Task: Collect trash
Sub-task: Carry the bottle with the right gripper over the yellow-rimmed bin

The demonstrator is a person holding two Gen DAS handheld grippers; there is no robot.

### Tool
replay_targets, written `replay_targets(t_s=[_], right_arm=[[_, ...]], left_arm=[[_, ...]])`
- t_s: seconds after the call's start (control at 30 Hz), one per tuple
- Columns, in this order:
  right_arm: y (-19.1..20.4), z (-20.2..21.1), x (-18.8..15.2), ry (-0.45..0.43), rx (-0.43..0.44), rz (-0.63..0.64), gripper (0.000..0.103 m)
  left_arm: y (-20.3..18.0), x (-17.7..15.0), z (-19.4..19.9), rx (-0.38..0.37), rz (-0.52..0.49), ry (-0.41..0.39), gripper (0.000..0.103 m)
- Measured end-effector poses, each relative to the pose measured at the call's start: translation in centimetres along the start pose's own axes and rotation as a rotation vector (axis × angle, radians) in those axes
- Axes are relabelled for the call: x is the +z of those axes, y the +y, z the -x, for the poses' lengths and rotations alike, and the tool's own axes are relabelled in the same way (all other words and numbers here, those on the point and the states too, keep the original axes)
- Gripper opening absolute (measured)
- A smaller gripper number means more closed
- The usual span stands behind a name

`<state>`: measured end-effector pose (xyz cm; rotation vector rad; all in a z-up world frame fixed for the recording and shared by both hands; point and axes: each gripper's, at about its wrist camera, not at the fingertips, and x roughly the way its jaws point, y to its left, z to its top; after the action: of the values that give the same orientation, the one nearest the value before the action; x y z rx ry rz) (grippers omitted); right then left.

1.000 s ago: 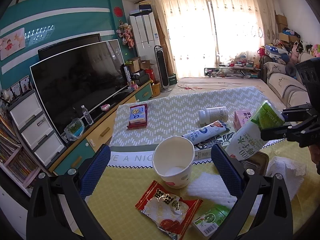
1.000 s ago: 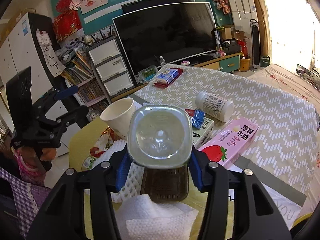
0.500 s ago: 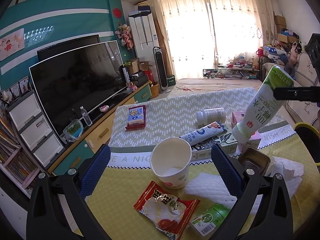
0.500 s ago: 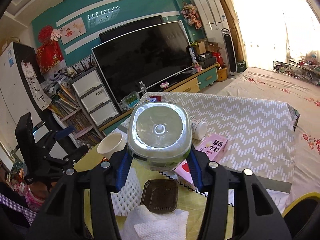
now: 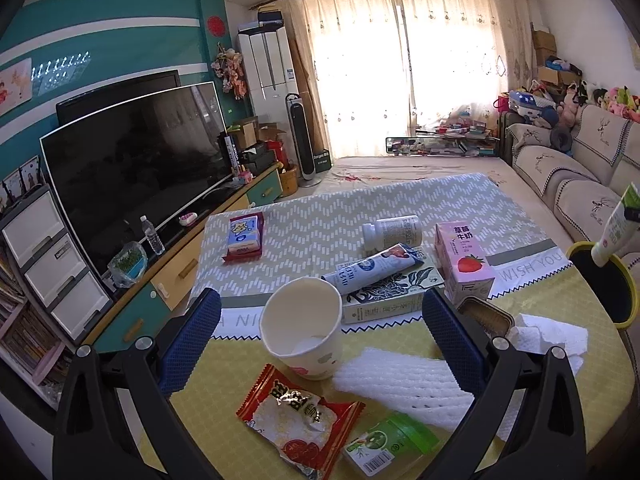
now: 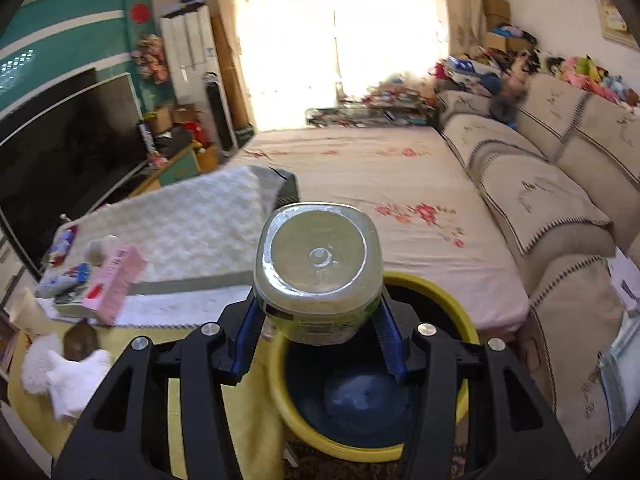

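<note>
- Left wrist view: the left gripper (image 5: pixel 320 336) hangs spread wide and empty over the yellow-clothed table (image 5: pixel 600 304), its blue pads either side of a white paper cup (image 5: pixel 302 332). Much trash is left on the table: a red snack wrapper (image 5: pixel 298 420), a green-labelled packet (image 5: pixel 390 442), a white foam sheet (image 5: pixel 404 384), crumpled white tissue (image 5: pixel 548 338), a pink strawberry milk carton (image 5: pixel 464 264), a blue-and-white tube (image 5: pixel 372 268) and a white pill bottle (image 5: pixel 392 232). At the far right edge a green-and-white plastic bottle (image 5: pixel 614 228) tilts over the yellow-rimmed bin (image 5: pixel 624 280).
- Right wrist view: the right gripper (image 6: pixel 318 332) is clenched on that bottle (image 6: pixel 318 268), its clear base facing the camera, directly above the bin (image 6: pixel 320 438). The bin's dark inside looks empty, so I judge this among the first pieces collected; dropping it comes next.
</note>
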<state>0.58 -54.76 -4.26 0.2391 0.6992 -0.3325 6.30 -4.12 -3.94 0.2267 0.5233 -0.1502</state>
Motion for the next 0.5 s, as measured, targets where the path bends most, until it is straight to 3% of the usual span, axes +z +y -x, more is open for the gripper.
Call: replay_targets(t_s=[0.23, 0.5], right_arm=[[-4.6, -8.9, -4.0, 0.219, -0.075, -0.068, 0.049], [-4.1, -10.7, -4.9, 0.234, -0.09, -0.078, 0.05]], left_arm=[[-1.6, 0.1, 0.4, -0.017, -0.029, 0.008, 0.099], [-4.2, -0.1, 1.5, -0.096, -0.109, 0.004, 0.099]])
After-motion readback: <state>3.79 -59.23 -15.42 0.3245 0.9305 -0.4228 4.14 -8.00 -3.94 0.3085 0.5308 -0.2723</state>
